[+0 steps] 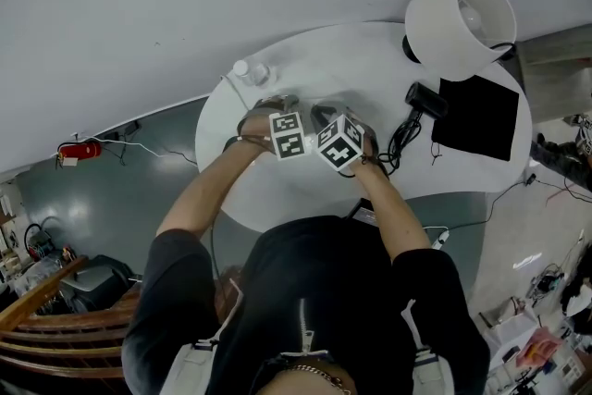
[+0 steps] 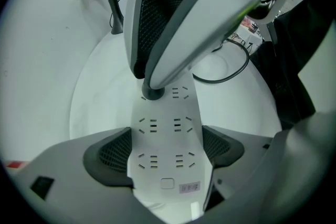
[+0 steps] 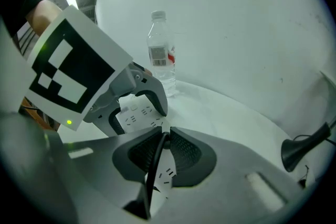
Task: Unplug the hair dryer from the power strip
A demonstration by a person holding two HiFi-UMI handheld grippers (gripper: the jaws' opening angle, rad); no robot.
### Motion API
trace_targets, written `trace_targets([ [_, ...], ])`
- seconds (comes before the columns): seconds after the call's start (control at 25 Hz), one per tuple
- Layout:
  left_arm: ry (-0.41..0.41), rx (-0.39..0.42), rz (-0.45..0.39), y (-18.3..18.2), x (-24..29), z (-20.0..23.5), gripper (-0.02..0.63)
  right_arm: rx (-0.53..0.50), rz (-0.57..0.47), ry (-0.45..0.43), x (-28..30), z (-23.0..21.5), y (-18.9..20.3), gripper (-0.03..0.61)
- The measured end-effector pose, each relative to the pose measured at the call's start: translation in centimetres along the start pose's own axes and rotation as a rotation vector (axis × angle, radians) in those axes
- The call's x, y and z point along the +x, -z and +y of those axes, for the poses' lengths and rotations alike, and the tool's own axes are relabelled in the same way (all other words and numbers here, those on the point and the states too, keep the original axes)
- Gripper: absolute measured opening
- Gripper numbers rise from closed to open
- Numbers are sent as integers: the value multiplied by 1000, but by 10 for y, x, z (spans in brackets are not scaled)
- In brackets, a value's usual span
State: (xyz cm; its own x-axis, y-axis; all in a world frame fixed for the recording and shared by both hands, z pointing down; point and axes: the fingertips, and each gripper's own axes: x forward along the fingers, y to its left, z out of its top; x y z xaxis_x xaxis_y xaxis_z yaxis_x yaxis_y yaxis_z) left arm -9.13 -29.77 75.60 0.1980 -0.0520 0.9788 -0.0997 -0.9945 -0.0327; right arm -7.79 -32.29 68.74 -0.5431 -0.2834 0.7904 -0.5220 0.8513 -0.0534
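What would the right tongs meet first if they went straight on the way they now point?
The power strip: the right tongs are shut on the plug, and the strip lies directly beyond their tips. Depth is hard to judge, but nothing seems to come before it.

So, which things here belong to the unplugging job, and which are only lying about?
Job: power strip, clamped by left gripper; plug, pinched by right gripper; cord; hair dryer.
Lying about: bottle; lamp; black mat.
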Motion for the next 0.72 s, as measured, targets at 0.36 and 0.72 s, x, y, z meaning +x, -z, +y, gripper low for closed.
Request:
trace_targets([
  [0.36,-3,0,5,0,0,0,400,22,-13,8,0,-2,-2,49],
  [0.72,-5,4,5,-1,0,-1,402,48,-29,11,-3,-2,-2,48],
])
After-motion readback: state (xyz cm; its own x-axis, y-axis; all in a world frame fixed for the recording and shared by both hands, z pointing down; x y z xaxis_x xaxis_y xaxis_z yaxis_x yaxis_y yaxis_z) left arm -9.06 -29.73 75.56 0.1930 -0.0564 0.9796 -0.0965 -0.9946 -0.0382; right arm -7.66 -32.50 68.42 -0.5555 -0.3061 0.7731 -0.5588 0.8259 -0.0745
